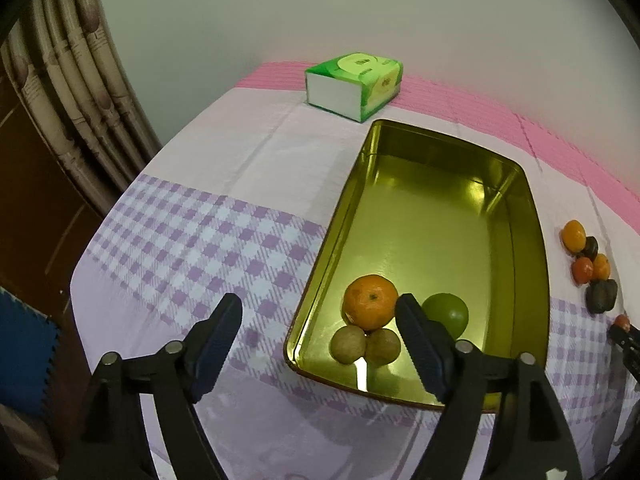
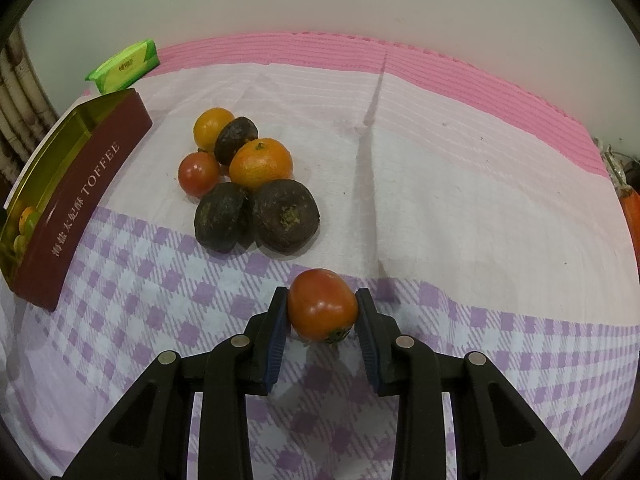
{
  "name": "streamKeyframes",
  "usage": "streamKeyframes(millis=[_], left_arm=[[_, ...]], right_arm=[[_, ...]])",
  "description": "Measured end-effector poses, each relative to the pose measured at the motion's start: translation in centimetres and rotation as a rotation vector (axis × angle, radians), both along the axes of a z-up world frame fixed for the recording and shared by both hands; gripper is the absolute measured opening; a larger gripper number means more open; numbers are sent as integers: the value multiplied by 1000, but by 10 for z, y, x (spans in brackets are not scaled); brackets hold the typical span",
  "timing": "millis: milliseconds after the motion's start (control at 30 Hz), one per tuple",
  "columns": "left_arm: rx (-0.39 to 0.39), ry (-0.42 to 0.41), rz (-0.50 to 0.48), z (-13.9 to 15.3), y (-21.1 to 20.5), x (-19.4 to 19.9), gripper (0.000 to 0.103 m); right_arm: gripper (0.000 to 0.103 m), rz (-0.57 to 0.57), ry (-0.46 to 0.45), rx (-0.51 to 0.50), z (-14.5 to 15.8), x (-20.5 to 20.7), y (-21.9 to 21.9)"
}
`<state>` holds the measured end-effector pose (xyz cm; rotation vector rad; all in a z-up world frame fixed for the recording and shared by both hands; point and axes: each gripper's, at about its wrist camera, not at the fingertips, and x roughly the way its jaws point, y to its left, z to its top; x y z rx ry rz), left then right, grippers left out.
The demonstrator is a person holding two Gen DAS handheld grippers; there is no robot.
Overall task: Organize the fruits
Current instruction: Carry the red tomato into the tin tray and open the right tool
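A gold metal tin (image 1: 536, 240) lies on the checked cloth and holds an orange (image 1: 370, 306), a green fruit (image 1: 448, 314) and two brown round fruits (image 1: 347, 345). My left gripper (image 1: 320, 312) hangs open over the tin's near left corner with nothing between its fingers. In the right wrist view my right gripper (image 2: 322, 300) is shut on a red-orange tomato (image 2: 322, 306) just above the cloth. Beyond it lies a heap of fruit: two oranges (image 2: 261, 163), a small tomato (image 2: 198, 173) and three dark wrinkled fruits (image 2: 286, 214). The tin (image 2: 80, 204) shows its maroon side at left.
A green tissue pack (image 1: 354, 84) sits at the far edge near the wall, on a pink mat (image 2: 440, 68). Curtains (image 1: 68, 92) hang at left, past the table's edge. The fruit heap (image 1: 588, 264) also shows at the right of the left wrist view.
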<state>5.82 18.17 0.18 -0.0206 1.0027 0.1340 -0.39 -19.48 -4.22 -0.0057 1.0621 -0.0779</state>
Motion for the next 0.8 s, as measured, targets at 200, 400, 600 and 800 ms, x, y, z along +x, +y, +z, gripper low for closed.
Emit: streamKeyframes(millis=[200,400,600,800], left_arm=[[0,-8,4,1,1,2,77],[-4,-22,24,5,5,2,82],[-7,-14,55,5,10,2,82],[-18,-3,71,6,13,1,82]], right_arm=[[34,2,-6,1,7,-2,6],[34,24,-11,9,14,-4,22],[34,63,-25,22,23,-2,42],[34,120,-27,36,30,-2,68]])
